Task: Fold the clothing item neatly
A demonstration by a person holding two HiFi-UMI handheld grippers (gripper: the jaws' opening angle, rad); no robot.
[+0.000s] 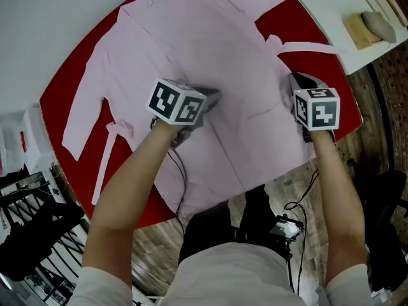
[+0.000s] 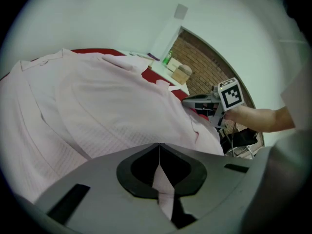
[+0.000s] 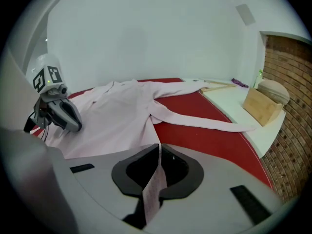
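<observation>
Head view: a pale pink garment (image 1: 191, 37), soft and wrinkled, lies spread across a round, glossy red table (image 1: 64, 88). The left gripper (image 1: 207, 101) sits at the cloth's middle and the right gripper (image 1: 298, 81) at its right edge.

Left gripper view: the grey jaws are pressed together on a pinched fold of the pink cloth, which shows a fine waffle weave.

Right gripper view: the jaws are likewise clamped on a thin pleat of cloth. A long flat sash (image 3: 204, 122) trails over the red surface towards a wooden block (image 3: 262, 106).
</observation>
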